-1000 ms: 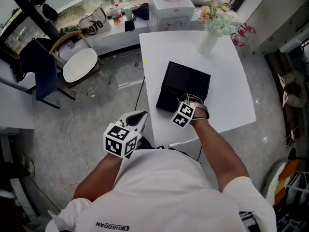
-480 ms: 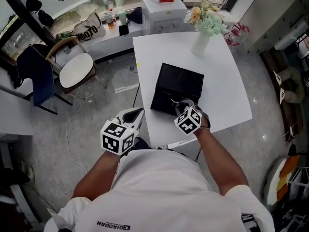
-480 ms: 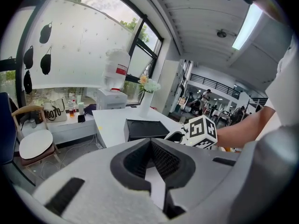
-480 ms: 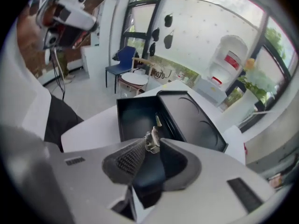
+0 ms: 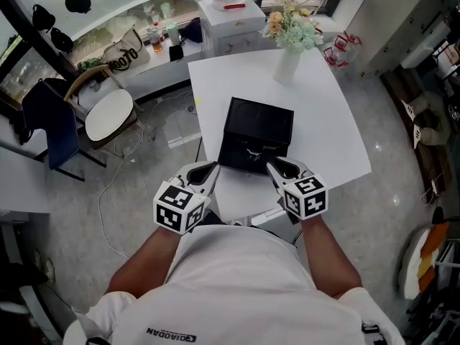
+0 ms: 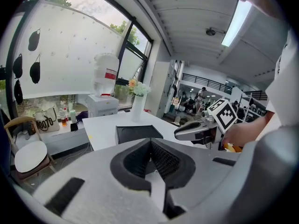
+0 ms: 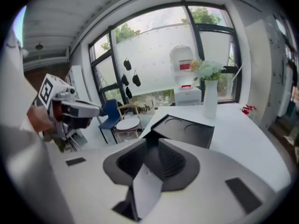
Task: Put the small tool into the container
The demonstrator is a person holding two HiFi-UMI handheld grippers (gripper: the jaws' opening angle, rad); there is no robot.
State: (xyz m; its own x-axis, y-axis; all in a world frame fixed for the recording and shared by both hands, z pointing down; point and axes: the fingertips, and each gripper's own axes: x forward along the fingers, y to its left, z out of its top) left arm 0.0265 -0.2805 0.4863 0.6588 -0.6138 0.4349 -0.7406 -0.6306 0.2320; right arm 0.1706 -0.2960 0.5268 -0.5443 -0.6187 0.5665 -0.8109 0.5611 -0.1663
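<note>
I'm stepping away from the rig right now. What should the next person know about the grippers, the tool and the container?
Left gripper: open, empty, at the near corner of the table.
Right gripper: open, empty, jaws just closing a little, by the near end of the container.
Small tool: appears to lie inside the container, at its near end.
Done: tool seems placed.
To do: confirm it, then back away.
</note>
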